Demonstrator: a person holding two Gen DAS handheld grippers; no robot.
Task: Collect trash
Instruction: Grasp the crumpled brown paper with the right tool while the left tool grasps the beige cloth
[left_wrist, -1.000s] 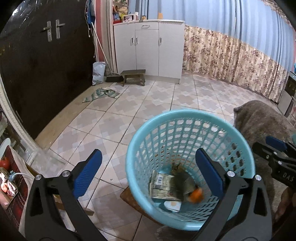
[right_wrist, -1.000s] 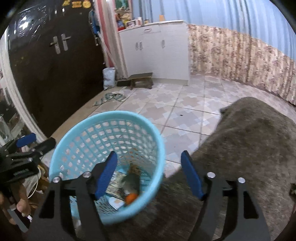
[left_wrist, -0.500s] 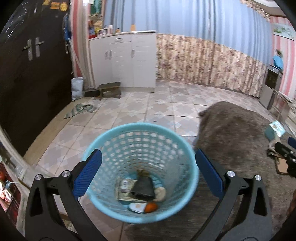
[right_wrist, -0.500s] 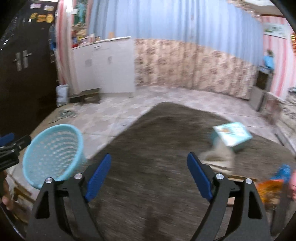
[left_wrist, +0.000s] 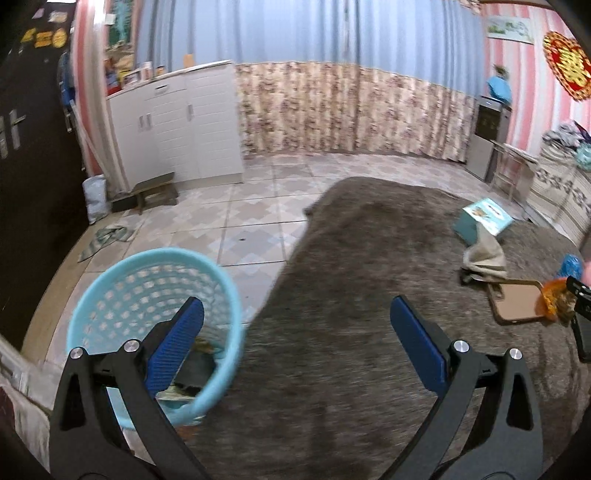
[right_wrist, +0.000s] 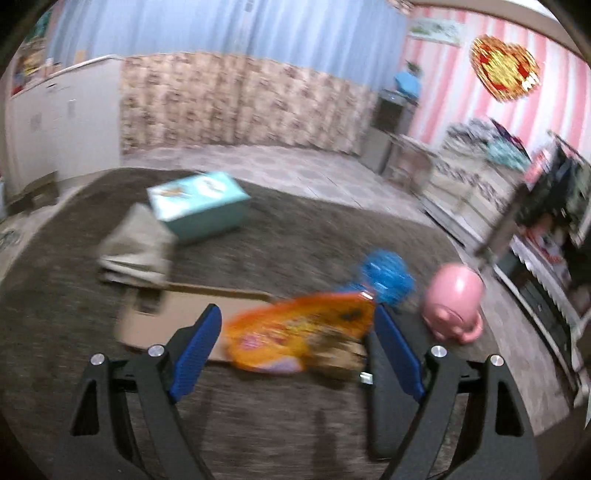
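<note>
Both pairs of tongs stand spread with nothing between their blue pads. Seen in its own view, the left gripper (left_wrist: 295, 343) hangs over the shaggy grey-brown rug (left_wrist: 351, 295), and its left finger covers part of the pale blue perforated plastic basket (left_wrist: 110, 295) at the lower left of the frame. Down inside the basket only scraps of trash show — dark, papery, hard to tell apart.

In the right wrist view, the right gripper (right_wrist: 297, 347), its jaws wide apart, frames an orange crinkled snack wrapper (right_wrist: 295, 332) lying on the rug low in the centre; the pads do not press it. Blur smears the wrapper's print beyond reading. Behind it lies a flat brown cardboard sheet (right_wrist: 166, 314), partly hidden by the left finger. A crumpled beige cloth (right_wrist: 136, 247) leans against a teal cardboard box (right_wrist: 199, 206) at upper left. To the right sit a blue crumpled plastic lump (right_wrist: 386, 275) — too blurred to identify — and a pink pig-shaped bank (right_wrist: 454, 299).
</note>
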